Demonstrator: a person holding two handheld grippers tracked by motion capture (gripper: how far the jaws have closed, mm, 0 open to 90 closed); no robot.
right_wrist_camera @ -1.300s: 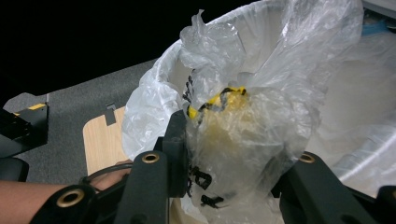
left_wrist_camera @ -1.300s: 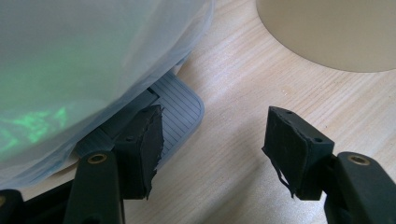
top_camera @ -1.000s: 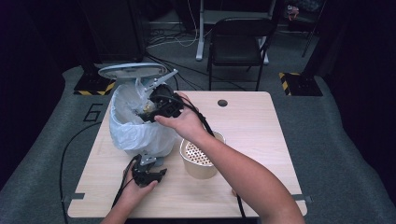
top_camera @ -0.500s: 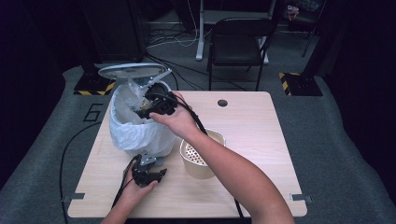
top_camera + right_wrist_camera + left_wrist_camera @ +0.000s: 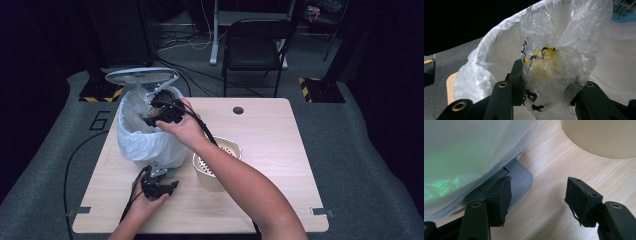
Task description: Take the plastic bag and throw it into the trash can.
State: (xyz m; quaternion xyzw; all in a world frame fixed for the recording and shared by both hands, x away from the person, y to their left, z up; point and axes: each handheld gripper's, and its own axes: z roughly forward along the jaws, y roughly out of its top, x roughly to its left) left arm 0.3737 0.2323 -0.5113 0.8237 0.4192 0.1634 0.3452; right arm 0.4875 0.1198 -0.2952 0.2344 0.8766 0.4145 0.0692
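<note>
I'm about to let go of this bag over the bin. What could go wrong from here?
1. The crumpled clear bag in the right gripper hangs near the liner's rim; it could snag there.
2. The left gripper, open beside the pedal, may slip off, dropping the lid.

Light wooden table [image 5: 280,150] — white-bagged pedal bin [image 5: 142,137] at left, beige perforated-top container [image 5: 216,167] beside it

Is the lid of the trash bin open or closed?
Open. The lid stands raised above the white-lined trash bin, whose mouth is uncovered while the right gripper holds a plastic wrapper over it.
</note>
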